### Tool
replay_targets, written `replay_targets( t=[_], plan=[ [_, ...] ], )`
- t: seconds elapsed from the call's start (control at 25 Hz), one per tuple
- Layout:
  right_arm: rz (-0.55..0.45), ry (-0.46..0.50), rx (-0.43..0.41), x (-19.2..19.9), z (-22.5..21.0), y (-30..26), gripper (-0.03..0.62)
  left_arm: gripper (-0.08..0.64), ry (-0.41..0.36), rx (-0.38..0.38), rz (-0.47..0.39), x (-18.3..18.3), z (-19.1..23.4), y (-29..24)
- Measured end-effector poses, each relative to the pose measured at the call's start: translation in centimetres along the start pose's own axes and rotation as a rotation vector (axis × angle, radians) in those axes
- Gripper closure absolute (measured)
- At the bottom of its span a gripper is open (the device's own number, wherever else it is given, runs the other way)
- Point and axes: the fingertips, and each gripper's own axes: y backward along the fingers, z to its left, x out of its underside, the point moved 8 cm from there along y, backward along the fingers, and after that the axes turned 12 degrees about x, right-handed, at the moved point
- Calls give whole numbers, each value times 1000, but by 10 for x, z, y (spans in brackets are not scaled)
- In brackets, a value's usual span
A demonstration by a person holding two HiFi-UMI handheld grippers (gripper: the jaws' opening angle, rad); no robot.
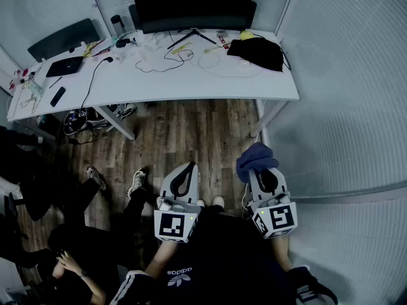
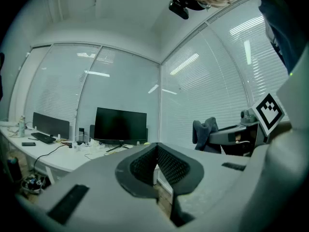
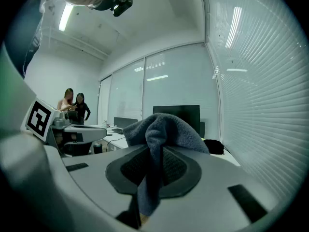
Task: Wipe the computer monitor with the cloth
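1. Left gripper (image 1: 189, 168): jaws together, nothing between them.
2. Right gripper (image 1: 259, 170): jaws clamped on blue cloth (image 1: 255, 157).
3. Monitor (image 1: 193, 2): upright at back of white desk (image 1: 191, 84), well apart from both grippers.

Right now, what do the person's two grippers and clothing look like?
The left gripper and the right gripper both have pale grey shells that taper to jaws lined with black textured pads. Each carries a white cube with black square markers at its rear: left cube, right cube. The person wears a dark top with a white logo.
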Motion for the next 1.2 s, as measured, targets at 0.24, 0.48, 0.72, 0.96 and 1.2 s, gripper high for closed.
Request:
replay_targets(
  t=[0.24,0.48,0.72,0.96,1.2],
  plan=[
    [-1,5,-13,0,2,-7,546,555,6,1,-5,1,5,-4],
    [1,20,-20,2,9,-10,546,555,7,-6,1,5,13,0],
    [-22,27,-45,-3,16,-20,546,555,9,-16,0,5,26,0],
    [-54,6,-53,-5,26,-33,545,555,7,-12,9,6,41,1],
    [-39,-15,-53,-1,35,-45,545,555,12,-22,10,8,59,6]
  ],
)
